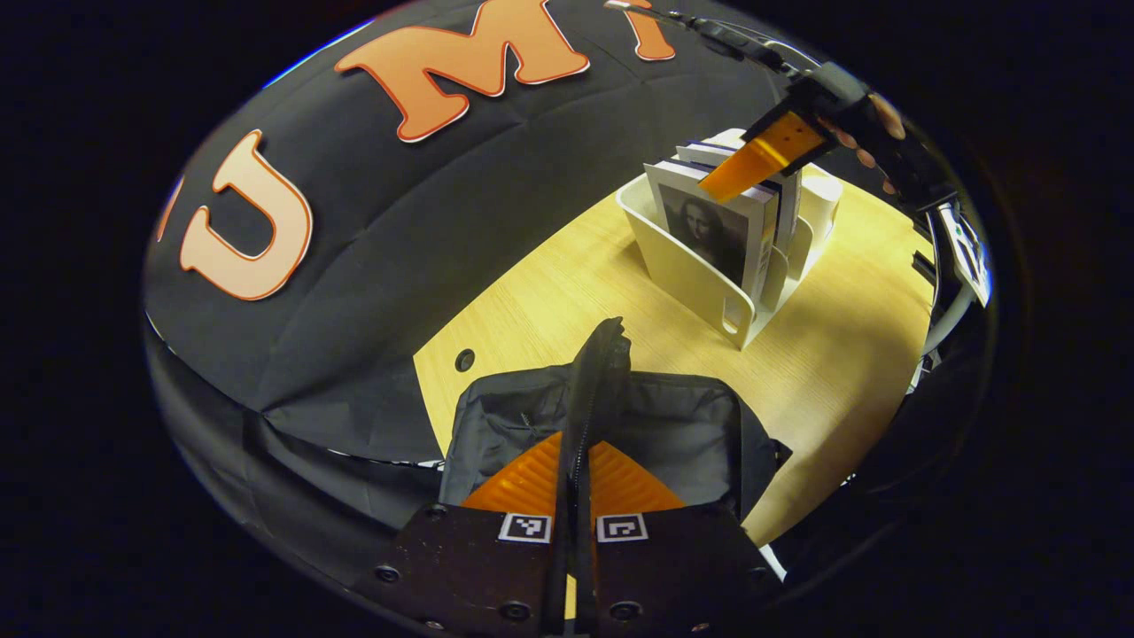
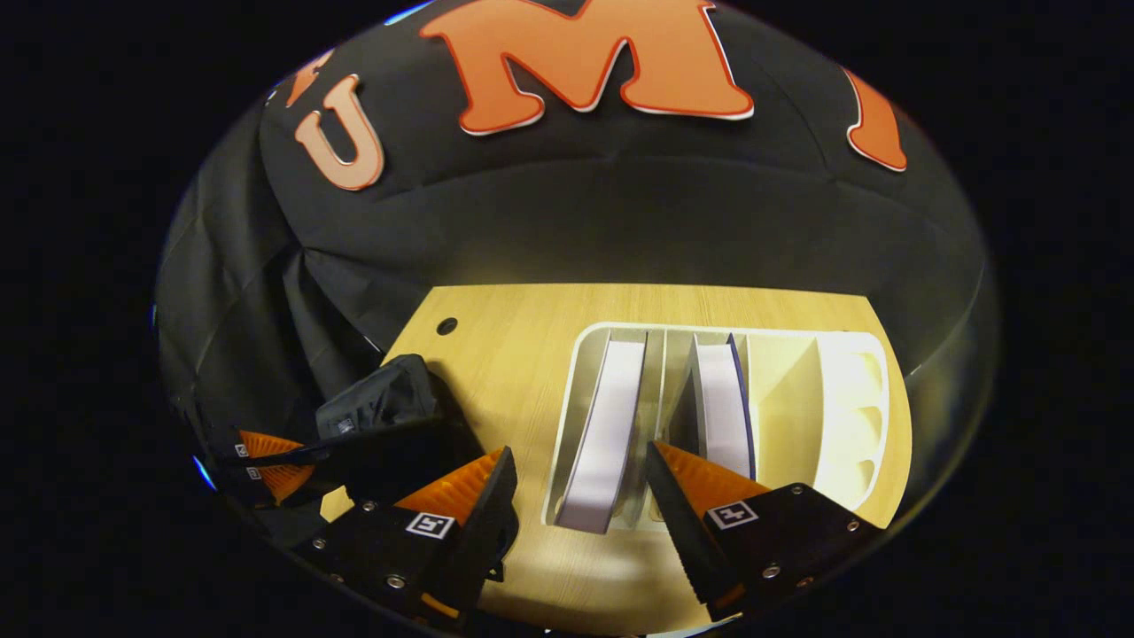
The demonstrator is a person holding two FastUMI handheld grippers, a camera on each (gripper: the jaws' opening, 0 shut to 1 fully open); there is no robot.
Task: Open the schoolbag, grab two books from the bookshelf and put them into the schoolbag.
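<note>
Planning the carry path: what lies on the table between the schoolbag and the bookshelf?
Nothing: in the left gripper view, bare table runs between the schoolbag and the bookshelf.

schoolbag point(image 1: 673, 434): interior hidden by its raised flap | second book point(image 1: 780, 190): mostly behind front book point(image 1: 713, 230)

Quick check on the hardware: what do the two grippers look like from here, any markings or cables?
Left gripper: black bolted body, ribbed wedge-shaped fingers, a square black-and-white tag at each finger's base. Right gripper is the same build: black plates with screws, ribbed tapered fingers, one square tag per side. In the left gripper view, a dark cable runs behind it.
</note>
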